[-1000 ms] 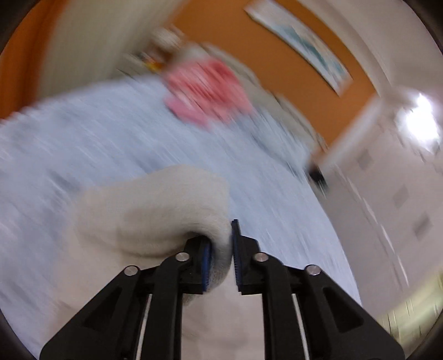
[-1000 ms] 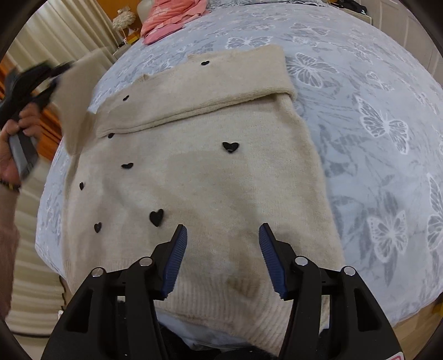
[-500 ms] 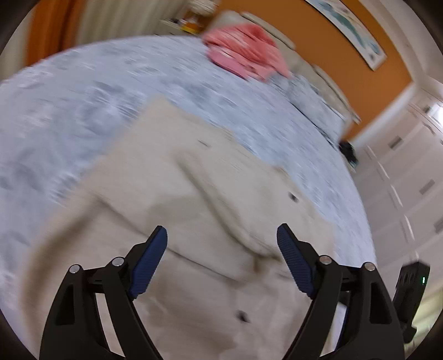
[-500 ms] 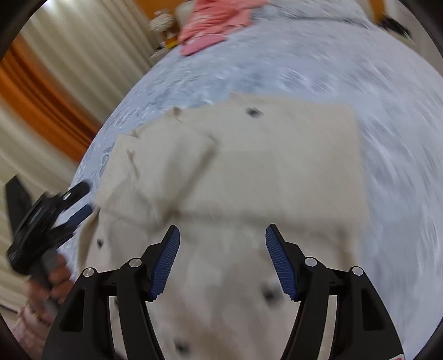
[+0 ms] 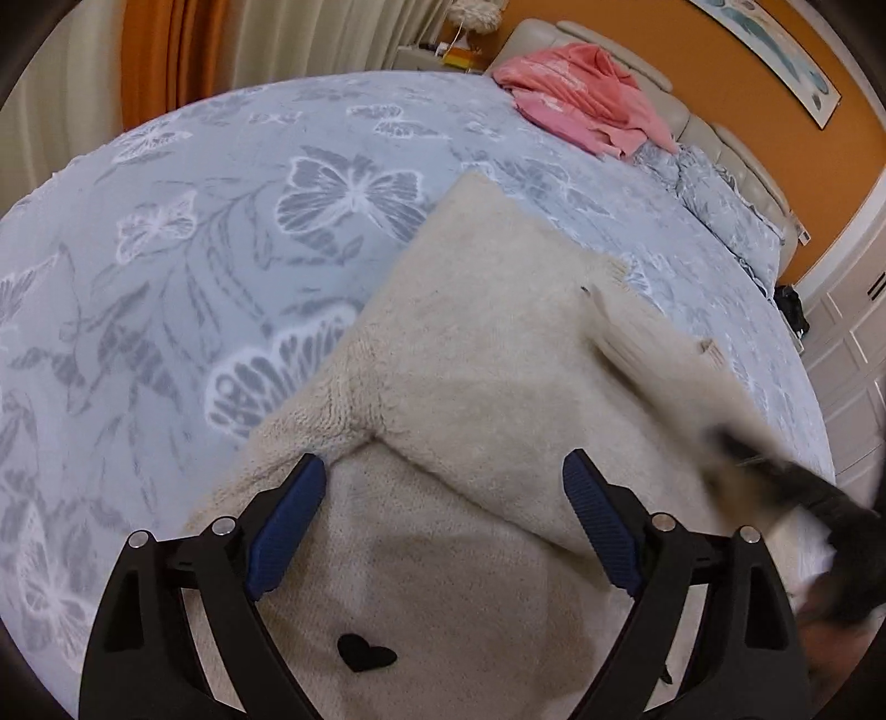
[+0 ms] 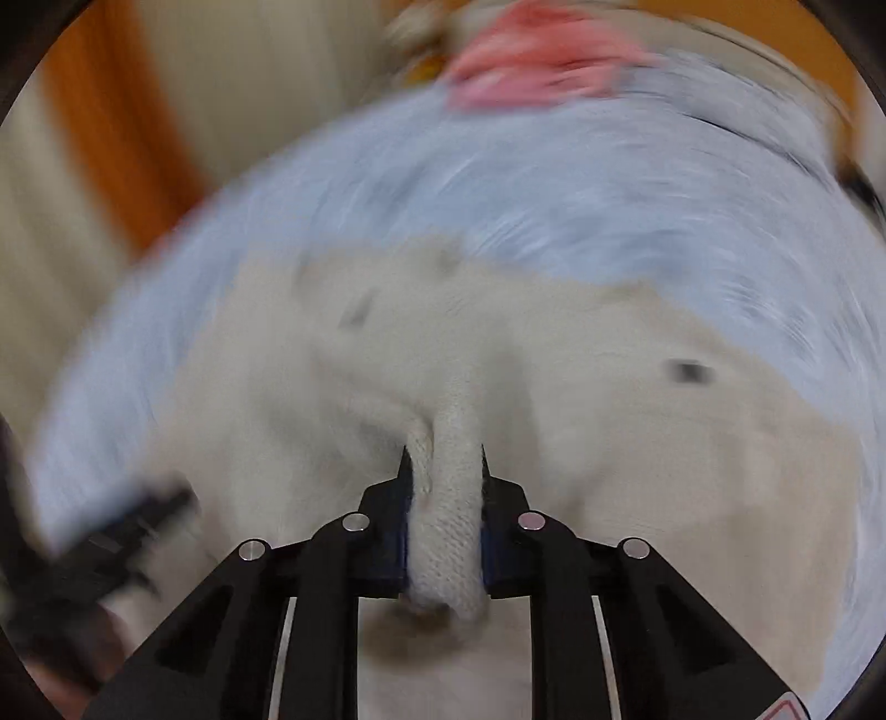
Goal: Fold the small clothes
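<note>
A cream knit sweater (image 5: 487,360) with small black hearts lies on the bed, its sleeves folded in over the body. My left gripper (image 5: 443,487) is open and empty, low over the sweater near the folded sleeve. My right gripper (image 6: 443,471) is shut on a bunched fold of the sweater (image 6: 448,498); that view is heavily blurred. The right gripper shows as a dark blur at the right edge of the left wrist view (image 5: 803,498).
The bed has a pale blue butterfly-print cover (image 5: 221,249). A pink garment (image 5: 581,105) lies at the far end by the headboard, with pillows (image 5: 725,210) beside it. Curtains (image 5: 249,44) hang at the back left, and white cabinets (image 5: 853,360) stand on the right.
My left gripper let go of the sleeve, opened, and came down over the sweater. My right gripper was open above the sweater and has closed on a fold of it, moving fast.
</note>
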Demonstrator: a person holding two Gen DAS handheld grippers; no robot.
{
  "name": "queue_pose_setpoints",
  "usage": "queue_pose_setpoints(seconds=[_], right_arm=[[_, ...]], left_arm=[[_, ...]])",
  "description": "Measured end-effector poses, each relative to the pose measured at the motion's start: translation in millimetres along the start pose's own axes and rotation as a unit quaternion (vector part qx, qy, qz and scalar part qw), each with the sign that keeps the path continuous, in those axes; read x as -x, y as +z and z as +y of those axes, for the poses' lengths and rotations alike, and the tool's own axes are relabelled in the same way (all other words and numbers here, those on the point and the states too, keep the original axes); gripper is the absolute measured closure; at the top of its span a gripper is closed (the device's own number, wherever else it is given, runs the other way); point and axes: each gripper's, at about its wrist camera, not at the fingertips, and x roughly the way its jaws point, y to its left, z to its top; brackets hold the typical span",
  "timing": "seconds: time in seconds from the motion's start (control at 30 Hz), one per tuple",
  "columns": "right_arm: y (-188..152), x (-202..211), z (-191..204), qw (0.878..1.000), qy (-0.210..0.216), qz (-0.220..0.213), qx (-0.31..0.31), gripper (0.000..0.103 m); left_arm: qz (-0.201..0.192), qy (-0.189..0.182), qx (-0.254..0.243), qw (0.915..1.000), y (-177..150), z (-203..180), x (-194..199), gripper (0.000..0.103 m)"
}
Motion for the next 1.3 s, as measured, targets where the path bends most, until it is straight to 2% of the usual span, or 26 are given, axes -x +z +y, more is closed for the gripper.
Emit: queue_pose_setpoints(seconds=[0.03, 0.1, 0.13, 0.17, 0.2, 0.23, 0.27, 0.3, 0.4, 0.5, 0.57, 0.63, 0.67, 0.7, 0.73, 0.8, 0.87, 0.9, 0.97, 1.0, 1.03, 1.1, 1.13, 1.17, 1.23, 1.3], right_arm=[[-3, 28, -30, 0.998, 0.001, -0.031, -0.047, 0.088], [-22, 57, -85, 0.991, 0.009, -0.057, -0.117, 0.085], [-34, 56, -109, 0.99, -0.007, -0.048, -0.136, 0.082], [-47, 45, -131, 0.989, -0.036, -0.007, -0.144, 0.064], [-60, 34, -147, 0.984, -0.06, 0.039, -0.161, 0.063], [-70, 31, -160, 0.98, -0.043, 0.056, -0.186, 0.065], [-76, 37, -168, 0.978, -0.011, 0.043, -0.205, 0.066], [-81, 48, -174, 0.975, 0.008, 0.022, -0.219, 0.061], [-77, 63, -181, 0.974, 0.018, -0.009, -0.226, 0.04], [-66, 55, -196, 0.968, 0.044, -0.004, -0.249, 0.037], [-58, 40, -208, 0.962, 0.048, 0.002, -0.267, 0.037], [-52, 20, -217, 0.957, 0.058, 0.006, -0.285, 0.044], [-49, 19, -217, 0.957, 0.063, 0.007, -0.281, 0.083], [-42, 16, -215, 0.96, 0.068, 0.012, -0.273, 0.093], [-37, 24, -212, 0.96, 0.079, -0.005, -0.267, 0.093], [-24, 57, -200, 0.965, 0.099, -0.06, -0.234, 0.094], [-18, 88, -196, 0.966, 0.109, -0.117, -0.204, 0.094], [-19, 91, -198, 0.967, 0.099, -0.124, -0.199, 0.094], [-30, 69, -211, 0.975, 0.065, -0.087, -0.195, 0.093], [-42, 40, -223, 0.977, 0.044, -0.034, -0.206, 0.093], [-59, 15, -235, 0.972, 0.04, 0.011, -0.231, 0.093], [-70, 26, -243, 0.962, 0.072, -0.026, -0.263, 0.092], [-70, 36, -243, 0.959, 0.064, -0.029, -0.273, 0.089], [-72, 47, -242, 0.957, 0.059, -0.038, -0.281, 0.08], [-80, 70, -236, 0.959, 0.049, -0.039, -0.276, 0.076], [-95, 94, -230, 0.964, 0.037, -0.031, -0.262, 0.07]], left_arm=[[-0.002, -0.004, -0.004, 1.0, -1, 0, 1, 0.018], [-0.002, -0.009, -0.015, 0.9998, -5, 1, -1, 0.018], [-0.001, -0.006, -0.026, 0.9997, -8, -2, -2, 0.017], [-0.006, 0.007, -0.04, 0.9991, -12, -6, -3, 0.017], [-0.008, 0.014, -0.05, 0.9986, -14, -9, -4, 0.016], [-0.008, 0.022, -0.059, 0.998, -16, -12, -4, 0.016], [-0.006, 0.025, -0.061, 0.9978, -16, -15, -3, 0.016], [-0.003, 0.017, -0.053, 0.9984, -14, -15, 1, 0.016], [-0.016, -0.023, -0.002, 0.9996, 0, -6, 19, 0.016], [-0.031, -0.041, 0.046, 0.9976, 28, 1, 22, 0.013], [-0.017, -0.043, 0.058, 0.9972, 49, -2, 3, 0.012], [-0.002, -0.035, 0.058, 0.9977, 62, -5, -21, 0.013], [0.006, -0.02, 0.058, 0.9981, 70, -6, -39, 0.019], [0.008, -0.015, 0.056, 0.9983, 75, -7, -51, 0.052], [0.011, -0.011, 0.053, 0.9985, 81, -8, -59, 0.079], [0.002, -0.02, 0.064, 0.9977, 92, -6, -62, 0.092], [-0.023, -0.02, 0.06, 0.9977, 100, -5, -56, 0.092], [-0.03, -0.009, 0.048, 0.9984, 100, -4, -56, 0.092], [-0.015, 0.019, 0.031, 0.9992, 95, 0, -70, 0.092], [-0.012, 0.025, 0.027, 0.9992, 91, 3, -75, 0.091], [-0.022, 0.028, 0.019, 0.9992, 88, 4, -75, 0.088], [-0.029, 0.035, 0.011, 0.9989, 85, 2, -70, 0.084], [-0.026, 0.027, 0.021, 0.9991, 85, 5, -66, 0.082], [-0.022, 0.011, 0.042, 0.9988, 84, 11, -59, 0.079], [-0.017, -0.004, 0.068, 0.9975, 78, 21, -41, 0.064], [-0.007, -0.019, 0.073, 0.9971, 65, 31, -17, 0.059]])
